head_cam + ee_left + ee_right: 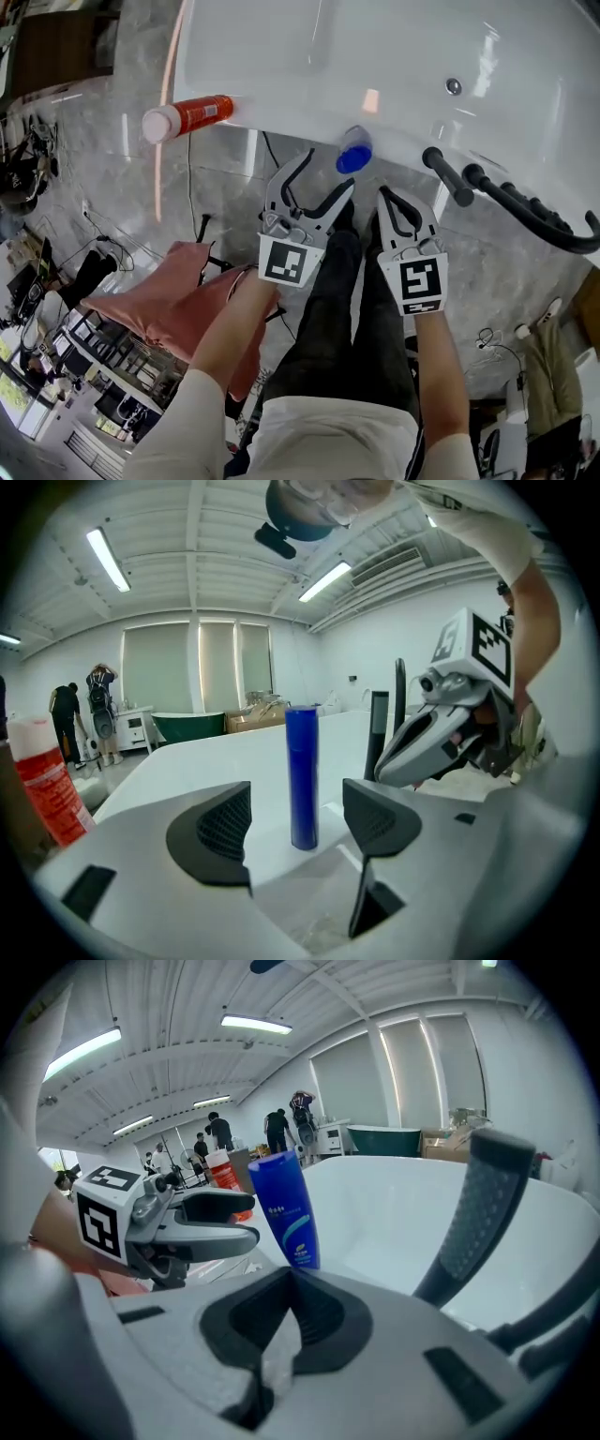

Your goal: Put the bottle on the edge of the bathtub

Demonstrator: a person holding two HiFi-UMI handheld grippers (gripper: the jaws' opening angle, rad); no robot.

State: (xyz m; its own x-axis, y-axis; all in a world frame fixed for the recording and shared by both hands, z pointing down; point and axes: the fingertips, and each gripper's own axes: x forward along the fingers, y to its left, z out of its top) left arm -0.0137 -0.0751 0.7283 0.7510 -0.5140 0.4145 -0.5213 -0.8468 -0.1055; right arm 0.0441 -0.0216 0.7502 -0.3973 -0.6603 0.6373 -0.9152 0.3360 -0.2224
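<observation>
Left gripper (328, 174) jaws apart just behind the bottle (354, 155), right gripper (389, 199) pinched closed beside it, bottle upright on tub (281, 112) rim

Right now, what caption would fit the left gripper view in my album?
Blue bottle upright on the white bathtub edge, framed untouched by the open jaws of the left gripper.

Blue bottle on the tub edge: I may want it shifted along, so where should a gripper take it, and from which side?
Take the blue bottle at mid-body, level from the room side, where the left gripper is lined up on it, jaws open. It stands upright on the bathtub edge, a slim straight cylinder, so jaws should close squarely across it.
</observation>
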